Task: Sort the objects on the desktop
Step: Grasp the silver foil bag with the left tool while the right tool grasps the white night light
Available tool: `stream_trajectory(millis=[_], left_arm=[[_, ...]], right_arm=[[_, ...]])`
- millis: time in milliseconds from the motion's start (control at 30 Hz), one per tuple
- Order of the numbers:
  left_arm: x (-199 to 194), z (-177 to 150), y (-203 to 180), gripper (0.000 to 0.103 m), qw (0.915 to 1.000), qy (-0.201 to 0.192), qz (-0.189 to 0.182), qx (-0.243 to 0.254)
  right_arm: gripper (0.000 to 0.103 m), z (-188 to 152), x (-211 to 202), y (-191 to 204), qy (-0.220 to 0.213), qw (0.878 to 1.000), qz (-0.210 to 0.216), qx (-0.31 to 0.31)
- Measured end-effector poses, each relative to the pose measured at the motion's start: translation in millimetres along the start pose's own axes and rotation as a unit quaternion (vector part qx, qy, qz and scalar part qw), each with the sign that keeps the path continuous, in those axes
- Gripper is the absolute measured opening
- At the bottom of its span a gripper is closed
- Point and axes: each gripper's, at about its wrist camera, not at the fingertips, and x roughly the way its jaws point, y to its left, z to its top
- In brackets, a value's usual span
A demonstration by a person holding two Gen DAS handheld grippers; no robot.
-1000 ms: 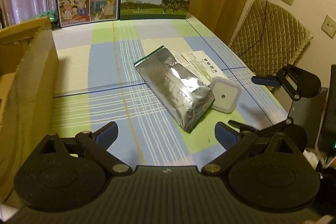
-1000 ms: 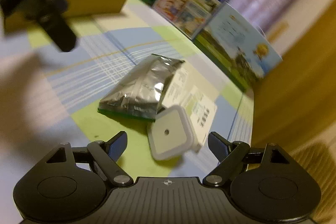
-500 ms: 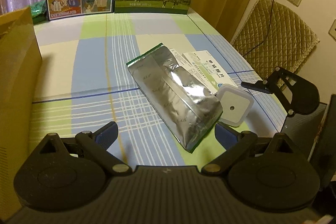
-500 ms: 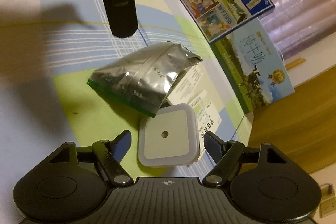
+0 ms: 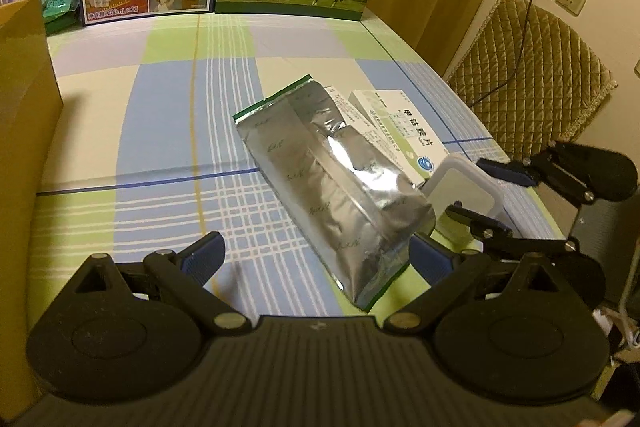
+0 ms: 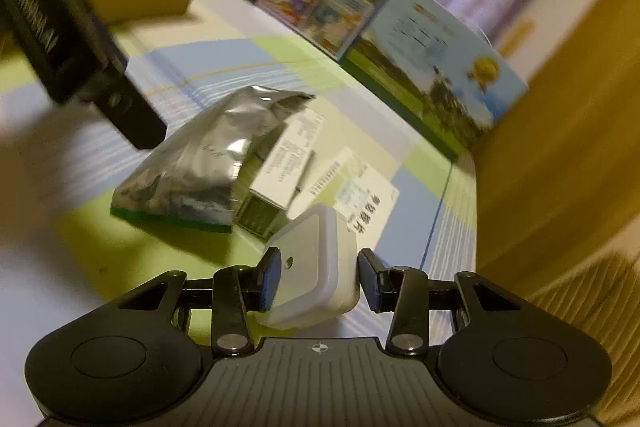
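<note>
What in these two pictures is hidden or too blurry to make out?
- Cardboard box: cut off by the left wrist view's edge, so its inside is unseen.
- Milk cartons: print smeared by motion blur in the right wrist view.
- White square device: partly hidden behind the right gripper in the left wrist view.
- Medicine box: partly under the foil bag.

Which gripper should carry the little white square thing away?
Right. The right gripper already squeezes the white square device between its fingers; the left gripper is open, by the foil bag.
</note>
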Motion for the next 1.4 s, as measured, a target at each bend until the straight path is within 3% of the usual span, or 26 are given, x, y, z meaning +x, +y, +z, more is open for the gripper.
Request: stream_trajectory(millis=[200,400,633,900,933,1000,1100,1300,1400], left_arm=[[11,11,-9,0.096,1.0000,-0.005,-0.004,-0.003],[31,24,-13,0.095,0.9996,0.000,-0.006,-0.029],[58,39,-4,0.091,0.9972,0.027,-0.010,-0.068],[63,40,-2,0.071,0.9967,0.049,-0.023,-0.060],[60,39,-1,0.069,0.9968,0.050,-0.023,-0.058],[56,38,1,0.060,0.9973,0.055,-0.016,-0.047],[47,30,-1,0.053,0.9980,0.061,-0.002,-0.016],[21,9,-4,0.044,0.9973,0.071,0.006,0.016],[3,-8,-10,0.042,0.9967,0.075,0.014,0.029]], right_arm=[[0.041,-4,-4,-18,0.009,0.997,-0.004,0.074],[0.054,-13,-8,-15,0.007,0.996,-0.007,0.089],[0.057,-16,-6,-18,0.007,0.993,-0.002,0.119],[0.057,-15,4,-28,0.016,0.983,0.022,0.180],[0.057,-15,5,-30,0.021,0.982,0.027,0.188],[0.045,-15,3,-31,0.022,0.978,0.034,0.203],[0.040,-16,-6,-32,0.021,0.973,0.042,0.226],[0.029,-19,-29,-40,0.026,0.950,0.070,0.303],[0.029,-18,-44,-34,0.032,0.946,0.087,0.312]])
